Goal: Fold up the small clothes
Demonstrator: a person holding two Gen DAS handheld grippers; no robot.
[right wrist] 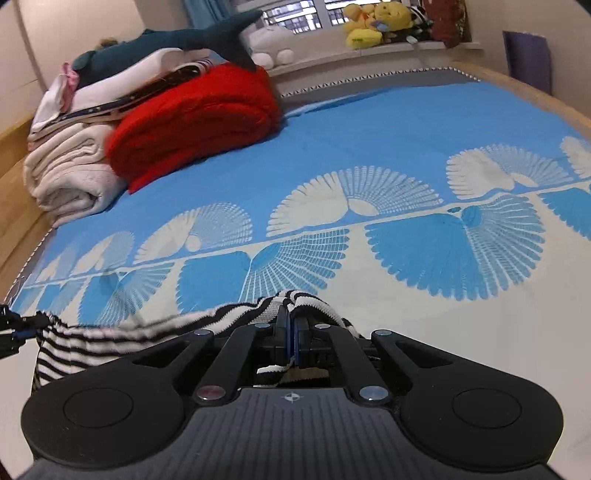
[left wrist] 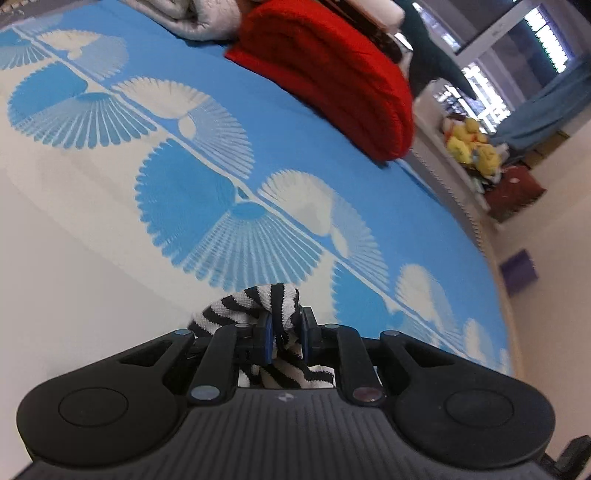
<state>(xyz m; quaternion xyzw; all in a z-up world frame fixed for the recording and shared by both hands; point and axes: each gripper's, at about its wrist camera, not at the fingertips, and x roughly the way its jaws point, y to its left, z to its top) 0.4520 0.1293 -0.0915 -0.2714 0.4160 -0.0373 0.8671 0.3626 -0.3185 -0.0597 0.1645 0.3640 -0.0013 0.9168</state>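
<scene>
- Your left gripper (left wrist: 286,328) was clamped on a bunched corner of the striped garment (left wrist: 258,302), bottom centre of its view.
- Your right gripper (right wrist: 290,328) was fully closed on another part of the garment (right wrist: 236,317), bottom centre of its view.
- The garment hung stretched between both grippers, just above the bed (right wrist: 369,147); its long axis ran left from the right gripper to the left gripper (right wrist: 14,332) at the frame's left edge.
- Neither hand was nearer: both held cloth.
- Judgement: the next fold depends on keeping that span taut.

Home bedrm: bed (right wrist: 369,122) w/ folded blankets (right wrist: 192,122), plush toys (right wrist: 376,22).
</scene>
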